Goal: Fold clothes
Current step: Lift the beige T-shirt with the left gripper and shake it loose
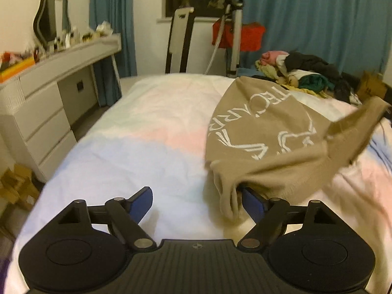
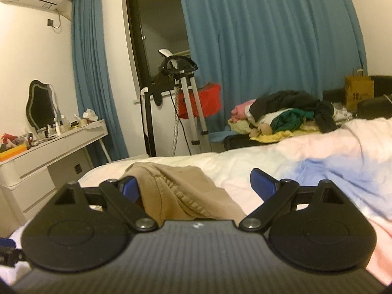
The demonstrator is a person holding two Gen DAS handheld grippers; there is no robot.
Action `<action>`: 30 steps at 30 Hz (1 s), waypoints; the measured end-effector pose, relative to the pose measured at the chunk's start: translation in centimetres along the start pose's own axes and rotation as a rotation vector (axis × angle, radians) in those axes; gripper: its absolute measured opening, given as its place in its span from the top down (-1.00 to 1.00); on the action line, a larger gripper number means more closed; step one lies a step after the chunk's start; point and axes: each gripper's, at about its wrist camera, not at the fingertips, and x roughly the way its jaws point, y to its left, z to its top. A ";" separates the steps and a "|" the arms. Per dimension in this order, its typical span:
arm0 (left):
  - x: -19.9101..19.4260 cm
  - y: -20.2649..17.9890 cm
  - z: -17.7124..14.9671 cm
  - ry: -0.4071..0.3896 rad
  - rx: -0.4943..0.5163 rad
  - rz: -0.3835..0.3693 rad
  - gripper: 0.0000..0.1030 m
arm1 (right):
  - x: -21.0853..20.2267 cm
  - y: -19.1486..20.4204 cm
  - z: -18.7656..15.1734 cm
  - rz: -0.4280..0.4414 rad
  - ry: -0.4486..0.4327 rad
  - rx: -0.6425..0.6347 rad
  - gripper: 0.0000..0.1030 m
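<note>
Both views are lit by warm, dim indoor light with a yellowish cast; the window (image 2: 156, 49) is black, so nothing comes from outside. The lamp itself is out of frame, probably overhead. The bed sheet (image 1: 147, 127) is the brightest surface and nearly blows out toward 12 o'clock in the left wrist view. Soft shadow pools under the tan T-shirt (image 1: 264, 142) at 5 o'clock. That shirt's lifted sleeve at 3 o'clock is smeared by motion, as is the clutter on the dresser (image 1: 61, 78) at 9 o'clock. Fisheye bending curves the curtains (image 2: 269, 49) and darkens the corners. The right wrist view is sharper, though grainy.
</note>
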 end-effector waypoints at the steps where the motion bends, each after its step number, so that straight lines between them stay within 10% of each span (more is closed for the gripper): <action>1: -0.8 -0.3 -0.5 -0.025 0.017 -0.017 -0.66 | 0.0 0.0 0.0 -0.001 0.005 0.003 -0.80; 7: -2.9 -5.8 -2.3 -0.189 0.238 -0.161 -0.83 | 0.0 0.0 0.0 0.006 0.016 0.014 -0.80; 16: 2.1 -13.0 -3.8 -0.416 0.441 0.086 -0.81 | -0.4 -0.5 -0.1 0.001 0.018 0.051 -0.80; 25: 0.0 -6.1 -0.7 -0.457 0.007 0.189 -0.85 | -1.1 -0.7 -0.2 -0.033 -0.021 0.066 -0.80; 30: -1.4 -5.6 -0.3 -0.455 0.026 0.225 -0.91 | -1.5 -0.7 -0.1 -0.057 -0.056 0.064 -0.80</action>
